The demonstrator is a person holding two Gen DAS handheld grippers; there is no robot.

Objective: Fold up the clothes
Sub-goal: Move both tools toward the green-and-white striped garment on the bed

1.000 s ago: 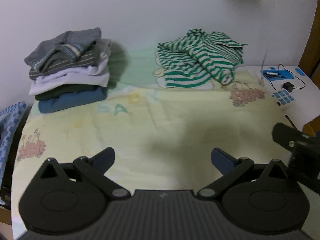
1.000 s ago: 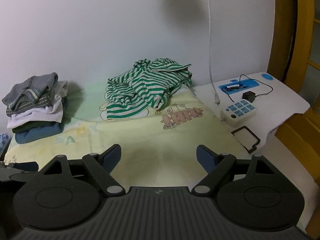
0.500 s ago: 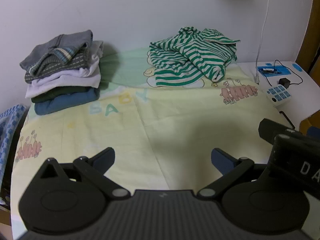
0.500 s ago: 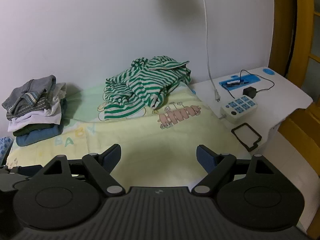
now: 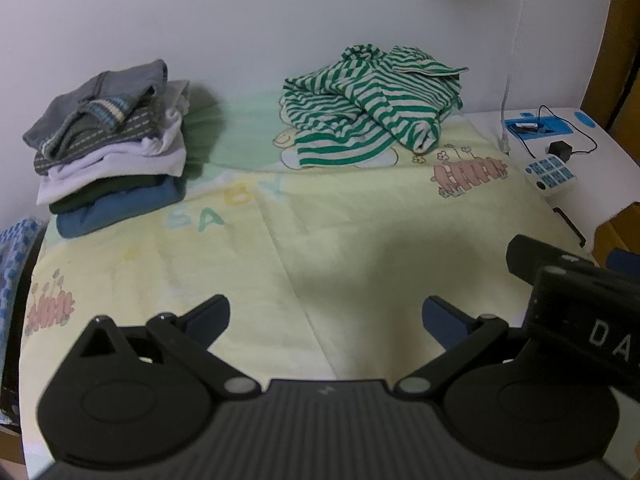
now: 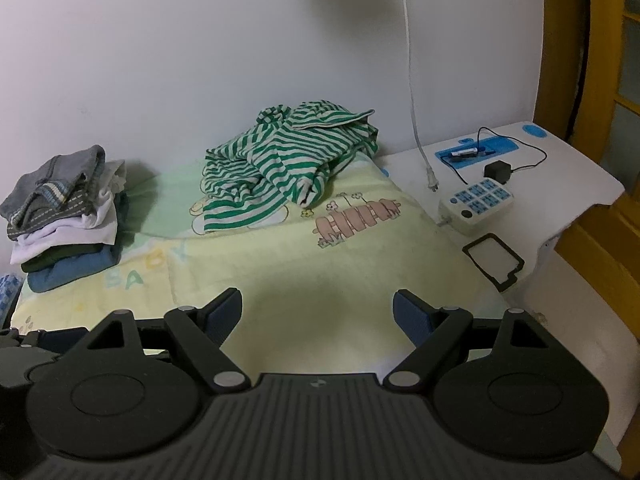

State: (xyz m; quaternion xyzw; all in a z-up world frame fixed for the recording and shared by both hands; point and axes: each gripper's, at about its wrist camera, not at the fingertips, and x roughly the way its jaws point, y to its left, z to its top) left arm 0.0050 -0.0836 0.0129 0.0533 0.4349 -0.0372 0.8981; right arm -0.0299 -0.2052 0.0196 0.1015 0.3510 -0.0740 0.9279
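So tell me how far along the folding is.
Done: a stack of folded clothes sits at the back left of the yellow baby blanket. In hand: nothing; the left gripper and right gripper are both open and empty above the blanket. Left: the green striped garment lies crumpled near the wall, unfolded.

Bare yellow blanket (image 5: pixel 360 232) lay open ahead; folded stack (image 5: pixel 112 148) blocked the far left, the striped garment (image 5: pixel 368 108) the far middle, a power strip (image 6: pixel 476 204) the right shelf
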